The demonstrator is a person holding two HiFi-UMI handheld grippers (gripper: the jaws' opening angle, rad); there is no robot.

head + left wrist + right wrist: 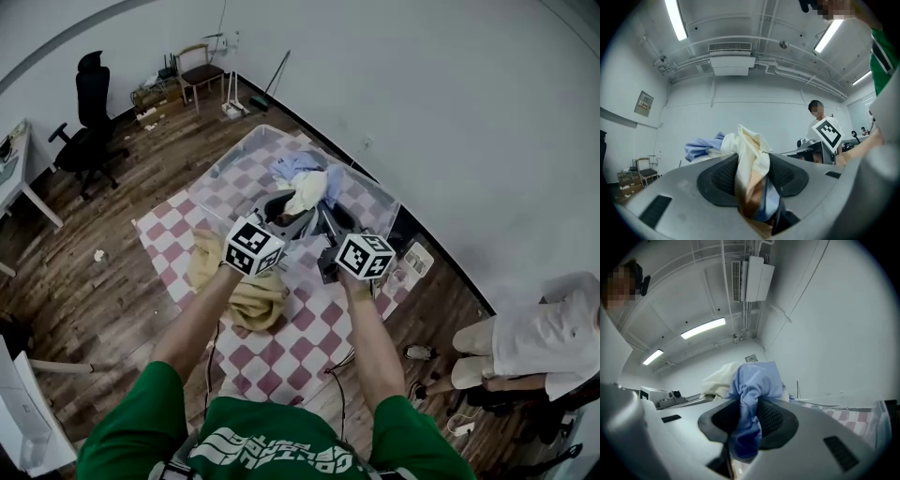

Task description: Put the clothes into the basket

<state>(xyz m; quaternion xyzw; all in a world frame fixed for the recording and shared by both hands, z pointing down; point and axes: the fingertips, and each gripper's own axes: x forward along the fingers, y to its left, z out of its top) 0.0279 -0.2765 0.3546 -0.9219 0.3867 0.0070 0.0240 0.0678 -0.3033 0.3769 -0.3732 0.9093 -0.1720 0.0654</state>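
A cream garment (751,149) is pinched between the jaws of my left gripper (753,174). My right gripper (749,422) is shut on a light blue garment (755,383). In the head view both grippers, left (285,210) and right (330,216), point away from me. They hold the cream and blue bundle (306,184) up over the clear plastic basket (232,153). The basket stands at the far side of a pink-and-white checked mat (281,347). A tan garment (253,298) lies crumpled on the mat below my left arm.
A person in white (536,339) sits at the right by the wall. A black office chair (88,122) and a wooden chair (199,69) stand at the back left. A white table edge (21,187) is at the far left. Cables trail off the mat's near edge.
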